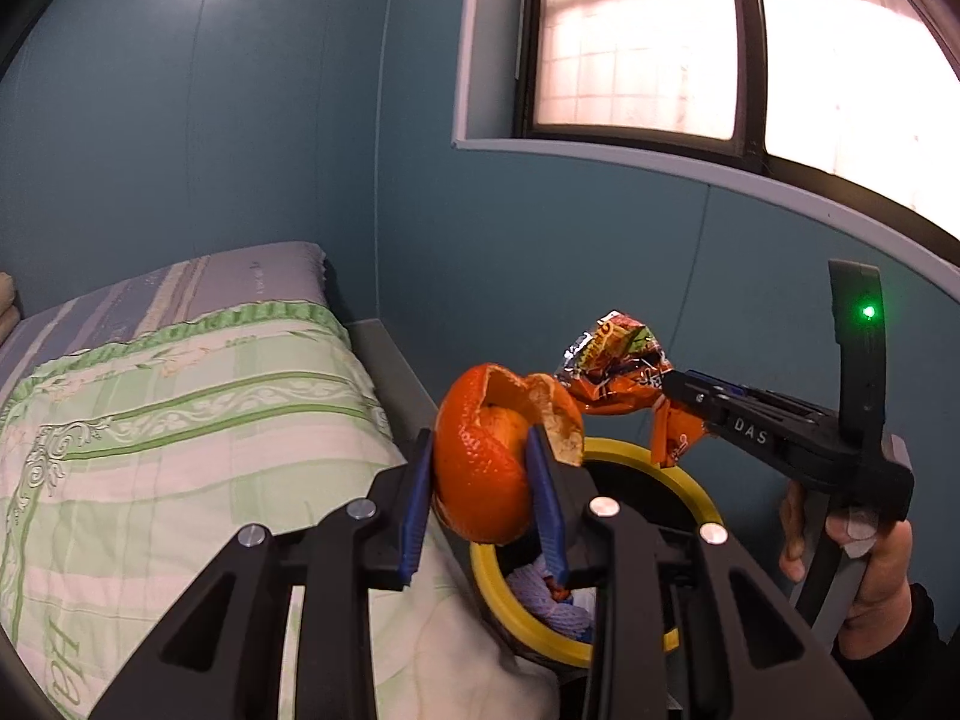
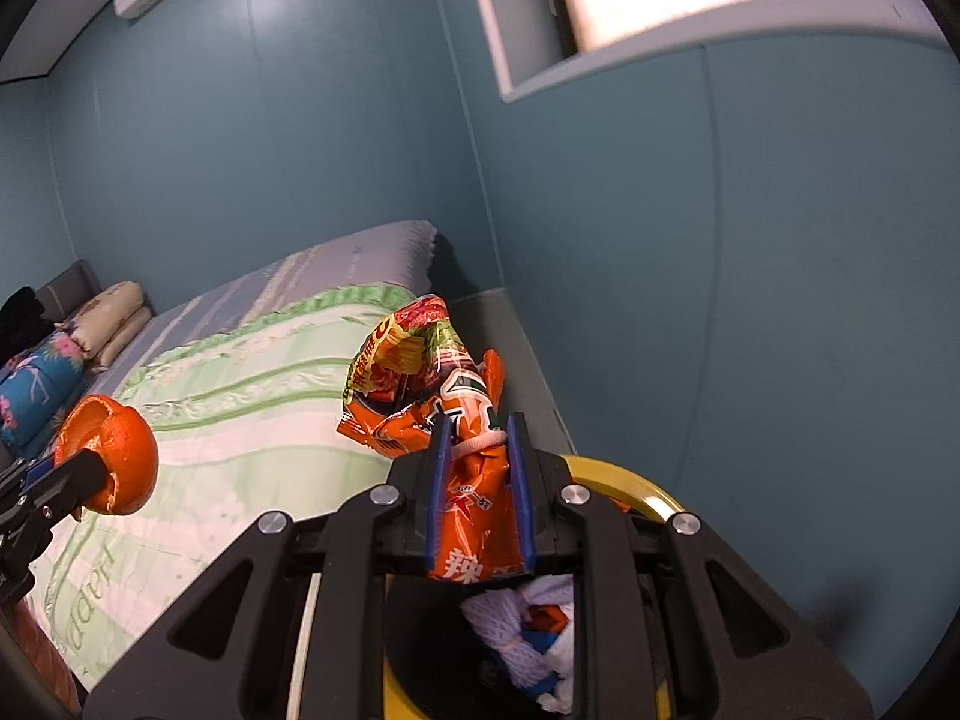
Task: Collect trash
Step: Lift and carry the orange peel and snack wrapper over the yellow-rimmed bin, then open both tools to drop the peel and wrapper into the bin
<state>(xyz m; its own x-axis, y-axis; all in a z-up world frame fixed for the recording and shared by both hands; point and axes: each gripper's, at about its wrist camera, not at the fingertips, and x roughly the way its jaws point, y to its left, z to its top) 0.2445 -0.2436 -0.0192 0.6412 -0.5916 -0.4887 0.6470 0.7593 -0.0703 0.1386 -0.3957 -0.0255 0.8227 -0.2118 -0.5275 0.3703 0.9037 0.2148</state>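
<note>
**With both pieces of trash lifted over the bin, only the drop is left**

While the left tongs [image 1: 483, 468] pinch an orange peel [image 1: 492, 456] between their blue pads, the right tongs [image 2: 479, 492] are clamped on a crumpled orange wrapper [image 2: 420, 384]. Both items hang in the air, clear of the bed [image 1: 180, 420] beside them. Below them stands a bin [image 1: 690, 480] with a yellow rim and dark interior, placed between the bed and the blue wall. In the left wrist view the peel sits over the near edge of the rim, and the wrapper is held just beyond it, above the opening. Inside the bin lie white and blue scraps [image 2: 528, 630], so some trash appears to be collected already. Judging from this, pick-up of these two pieces is complete, and what is left is release into the bin. No further trash shows on the visible part of the bed, though much of the room is out of view.
</note>
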